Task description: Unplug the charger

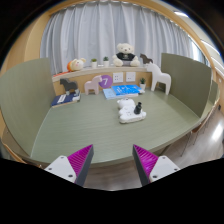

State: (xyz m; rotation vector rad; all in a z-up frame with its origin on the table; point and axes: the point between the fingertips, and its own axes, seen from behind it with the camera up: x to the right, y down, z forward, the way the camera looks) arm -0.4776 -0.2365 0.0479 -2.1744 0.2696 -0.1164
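A white power strip with a white charger plugged into it (130,110) lies on the grey-green table (90,125), well beyond my fingers and a little to the right. My gripper (113,158) hangs over the table's near edge, far from the charger. Its two fingers with magenta pads (80,157) stand wide apart with nothing between them.
Grey partition panels (25,100) stand at the table's left and right sides. At the far end are a blue card (124,91), a dark object (66,97), a purple block (104,81), and a shelf with a plush panda (124,54) before curtains.
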